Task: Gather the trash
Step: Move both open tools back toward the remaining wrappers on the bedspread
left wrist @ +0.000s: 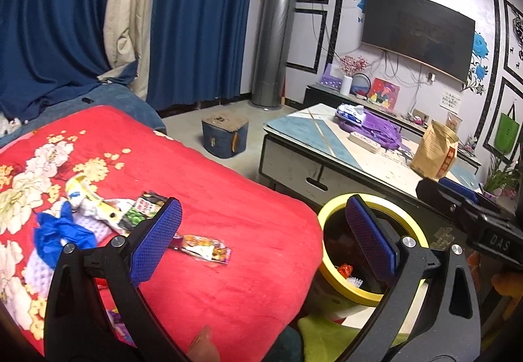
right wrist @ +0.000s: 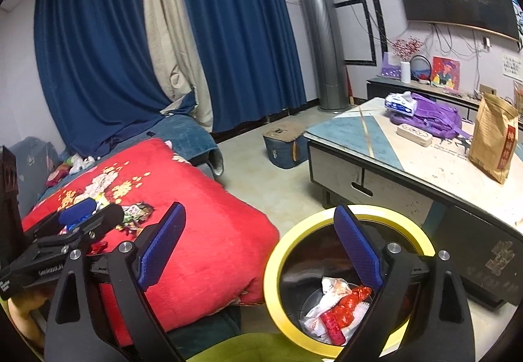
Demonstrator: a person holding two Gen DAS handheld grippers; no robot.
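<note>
Wrappers (left wrist: pixel 204 247) on red blanket (left wrist: pixel 228 198) (beyond spread left gripper (left wrist: pixel 264 238))

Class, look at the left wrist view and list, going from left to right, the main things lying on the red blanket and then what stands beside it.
blue glove → yellow-and-white wrapper → green snack packet → orange snack wrapper → yellow-rimmed trash bin

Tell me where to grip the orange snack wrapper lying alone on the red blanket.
Take the orange snack wrapper across its narrow width, coming straight down from above. It lies flat on the red blanket, apart from the other litter, so the blanket's soft pile should let the fingers pinch it.
</note>
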